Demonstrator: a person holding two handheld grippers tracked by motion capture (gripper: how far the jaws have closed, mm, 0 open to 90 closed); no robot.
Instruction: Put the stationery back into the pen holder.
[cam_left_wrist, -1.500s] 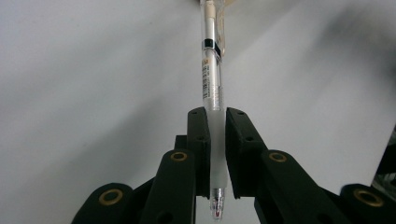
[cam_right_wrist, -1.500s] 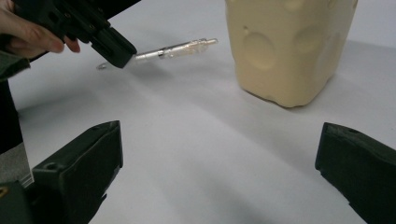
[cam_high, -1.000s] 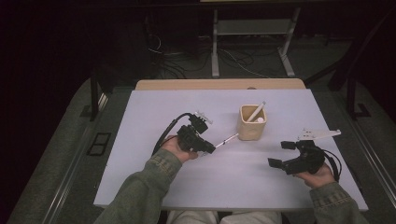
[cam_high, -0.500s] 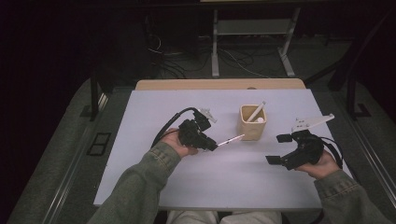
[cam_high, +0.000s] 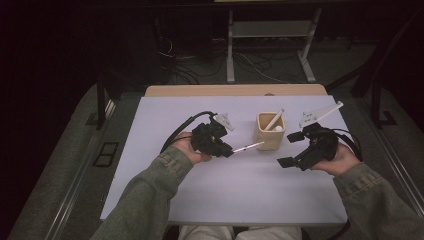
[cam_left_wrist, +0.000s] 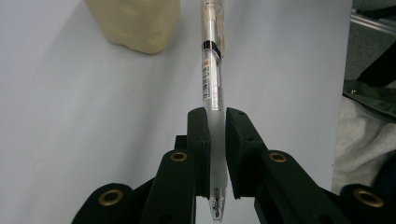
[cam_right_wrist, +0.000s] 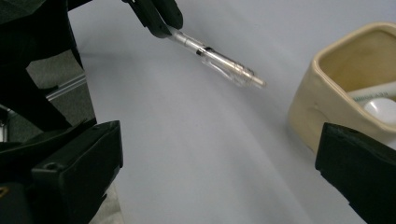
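At the lower centre of the left gripper view, the left gripper (cam_left_wrist: 215, 140) stood clamped on a clear pen (cam_left_wrist: 212, 79), jaws nearly together with only the barrel between them. One white pen (cam_high: 274, 120) already leaned inside the cream holder (cam_high: 270, 132) at the centre of the high view; the clear pen hung just left of the holder, above the table (cam_high: 165, 125), apparently not yet dropped in. Toward the right, the right gripper (cam_high: 296, 150) hung with jaws spread wide, holding nothing.
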